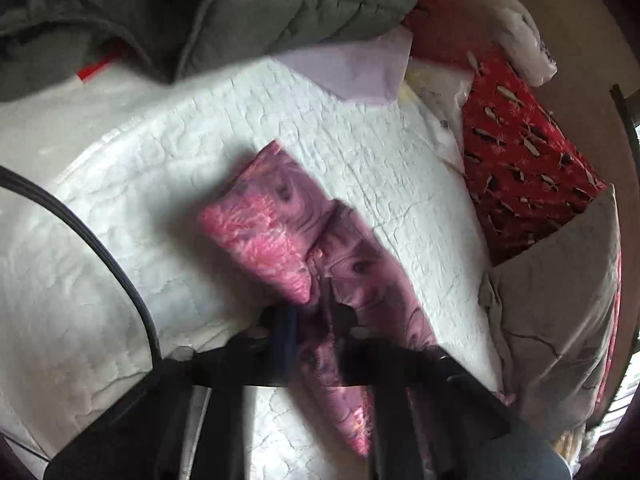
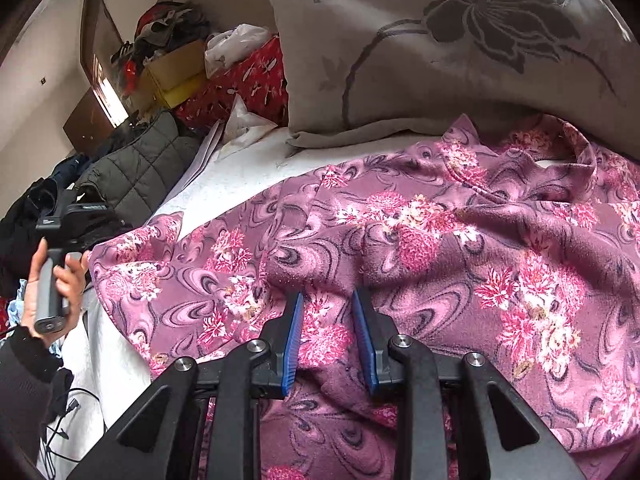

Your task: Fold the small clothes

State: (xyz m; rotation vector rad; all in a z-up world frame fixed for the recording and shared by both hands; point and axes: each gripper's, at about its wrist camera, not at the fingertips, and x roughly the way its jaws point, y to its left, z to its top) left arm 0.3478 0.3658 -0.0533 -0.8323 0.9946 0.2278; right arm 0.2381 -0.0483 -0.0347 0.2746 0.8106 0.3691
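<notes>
Right under the lens of the right-hand tool, the right gripper (image 2: 326, 300) stands with its blue-lined fingers (image 2: 295, 340) parted, a ridge of the purple floral garment (image 2: 400, 240) rising in the gap between them without being pinched. The garment lies spread over the white quilted bedcover (image 2: 236, 168), its collar end toward the grey flowered pillow (image 2: 440, 52) at the head of the bed. At its far left edge the person's left hand (image 2: 52, 280) holds the other tool's grey handle.

From that other tool's view, the left gripper (image 1: 316, 312) is clamped tight on a strip of the garment, which hangs from the fingertips above the bedcover; the picture is blurred here. Beyond the strip lie a pale lilac sheet (image 1: 360, 76), a dark green quilted jacket (image 1: 240, 8) and a red patterned box (image 1: 528, 152), with a white plastic bag (image 1: 524, 40) beside it. A black cable (image 1: 100, 248) curves across the left. Any labels or printing are too small or blurred to read.
</notes>
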